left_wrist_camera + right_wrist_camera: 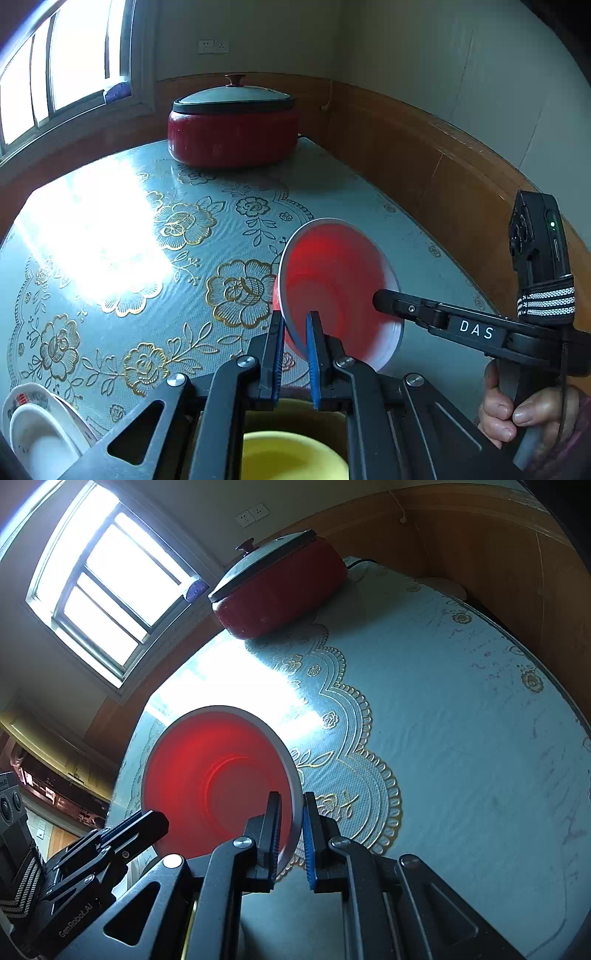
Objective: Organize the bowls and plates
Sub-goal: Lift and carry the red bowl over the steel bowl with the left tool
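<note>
A red bowl (340,273) with a white rim hangs above the blue flowered table (207,177), tilted with its inside toward both cameras. My left gripper (295,332) is shut on the near part of its rim, one pad inside and one outside. My right gripper (382,301), held by a hand (517,413), grips the rim from the right. In the right wrist view the red bowl (214,775) fills the lower left; the right gripper (291,806) is shut on its right rim and the left gripper (155,821) clamps its lower left edge.
A red lidded electric pot (232,125) stands at the table's far end by the window. White bowls and a plate (37,424) sit at the near left edge. A yellow bowl (291,458) lies just below the left gripper. Wooden wall panelling (424,155) borders the table's right side.
</note>
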The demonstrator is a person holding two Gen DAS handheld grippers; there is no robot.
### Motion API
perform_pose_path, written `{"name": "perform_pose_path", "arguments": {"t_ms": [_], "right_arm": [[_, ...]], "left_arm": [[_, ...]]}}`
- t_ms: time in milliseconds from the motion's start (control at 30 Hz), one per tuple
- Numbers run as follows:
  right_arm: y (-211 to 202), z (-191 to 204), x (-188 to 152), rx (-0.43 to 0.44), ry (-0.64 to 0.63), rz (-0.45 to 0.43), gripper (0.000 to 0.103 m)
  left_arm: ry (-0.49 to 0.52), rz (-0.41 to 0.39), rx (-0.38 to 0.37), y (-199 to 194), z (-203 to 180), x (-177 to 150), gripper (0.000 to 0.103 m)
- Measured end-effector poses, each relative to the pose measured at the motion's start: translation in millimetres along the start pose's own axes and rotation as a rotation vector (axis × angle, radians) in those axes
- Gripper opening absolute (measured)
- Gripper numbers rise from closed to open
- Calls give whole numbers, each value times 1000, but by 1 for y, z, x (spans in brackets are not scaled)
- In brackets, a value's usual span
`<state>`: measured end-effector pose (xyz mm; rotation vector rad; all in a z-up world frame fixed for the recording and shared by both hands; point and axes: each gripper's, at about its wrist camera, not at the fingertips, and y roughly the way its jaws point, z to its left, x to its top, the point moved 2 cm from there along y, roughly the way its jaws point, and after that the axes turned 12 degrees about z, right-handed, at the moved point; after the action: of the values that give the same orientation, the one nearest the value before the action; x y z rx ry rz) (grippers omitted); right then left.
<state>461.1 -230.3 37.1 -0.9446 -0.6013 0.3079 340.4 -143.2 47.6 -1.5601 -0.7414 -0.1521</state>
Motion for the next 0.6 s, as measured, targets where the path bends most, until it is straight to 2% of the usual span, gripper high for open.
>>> {"name": "perform_pose_path", "arguments": {"t_ms": [600], "right_arm": [[-29, 25, -43, 10, -7, -54, 10]], "left_arm": [[19, -21, -70, -41, 3, -33, 11]]}}
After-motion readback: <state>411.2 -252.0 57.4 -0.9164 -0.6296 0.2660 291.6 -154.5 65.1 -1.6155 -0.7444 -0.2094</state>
